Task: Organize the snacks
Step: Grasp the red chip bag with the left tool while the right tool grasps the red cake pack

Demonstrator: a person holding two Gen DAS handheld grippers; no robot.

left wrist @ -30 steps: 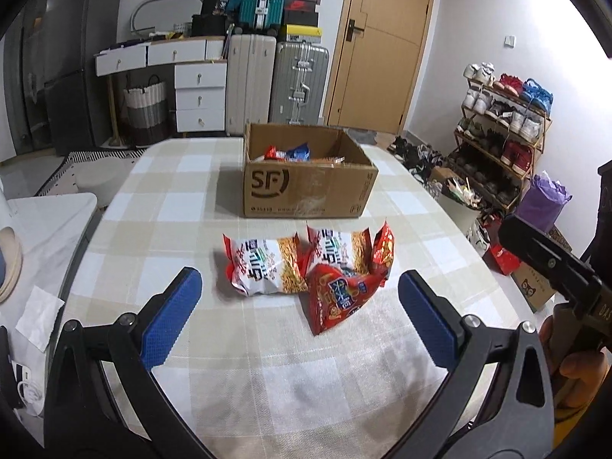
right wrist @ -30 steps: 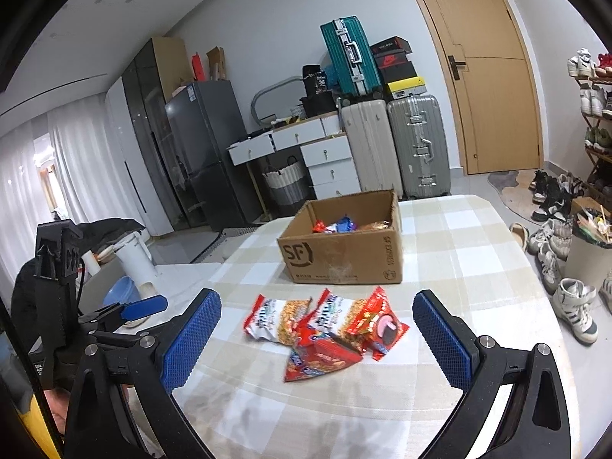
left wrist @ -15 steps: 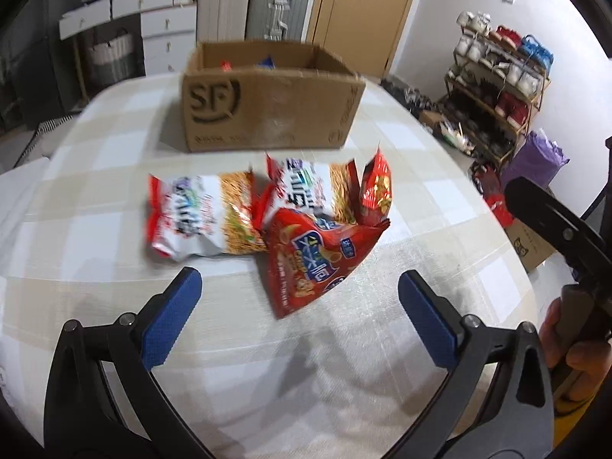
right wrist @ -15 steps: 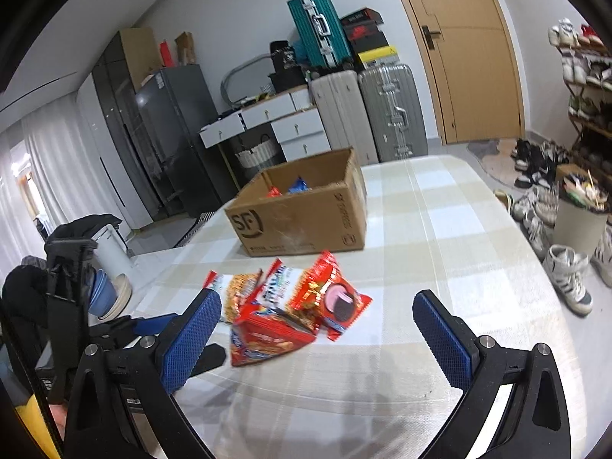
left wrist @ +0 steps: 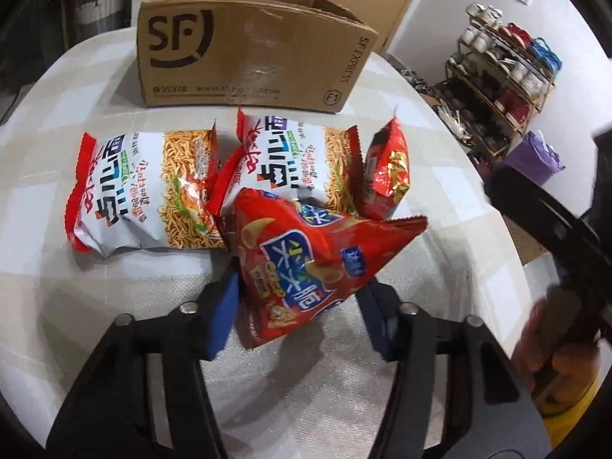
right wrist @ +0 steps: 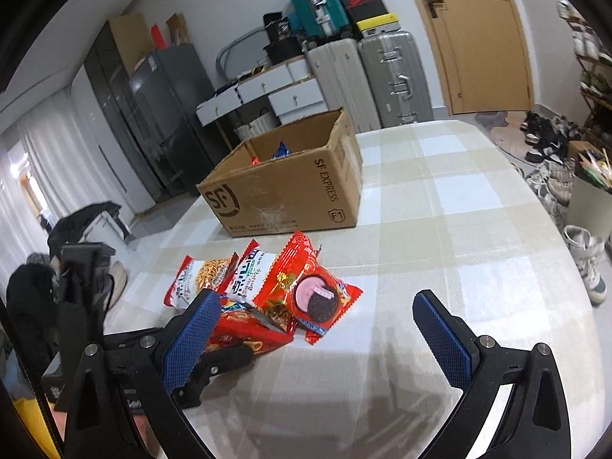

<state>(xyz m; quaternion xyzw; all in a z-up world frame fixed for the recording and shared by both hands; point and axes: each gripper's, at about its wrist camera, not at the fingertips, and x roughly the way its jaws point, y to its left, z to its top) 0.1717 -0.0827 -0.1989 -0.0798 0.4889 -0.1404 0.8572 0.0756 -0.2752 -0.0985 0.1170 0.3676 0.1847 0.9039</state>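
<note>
On the checked table, my left gripper (left wrist: 298, 306) points down over a red chip bag (left wrist: 306, 264); its jaws are closing, and both blue pads touch the bag's sides. Behind the bag lie two white-and-red noodle snack bags (left wrist: 145, 191) (left wrist: 290, 160) and a red cookie packet (left wrist: 386, 172). An open cardboard SF box (left wrist: 244, 49) stands farther back and holds a few snacks. In the right wrist view, my right gripper (right wrist: 315, 298) hangs open above the table with the cookie packet (right wrist: 306, 294) ahead of it. The chip bag (right wrist: 248, 334) and the box (right wrist: 290, 195) also show there.
The table's rounded edge (right wrist: 573, 306) falls off on the right, with shoes (right wrist: 581, 252) on the floor below and a shoe rack (left wrist: 505, 76) beyond. Suitcases (right wrist: 394, 72), white drawers (right wrist: 294, 95) and a wooden door (right wrist: 485, 38) line the far wall.
My left gripper dropped down and forward to the pile, and its jaws went from wide open to narrow around the red chip bag. The right gripper came lower and closer, still open.
</note>
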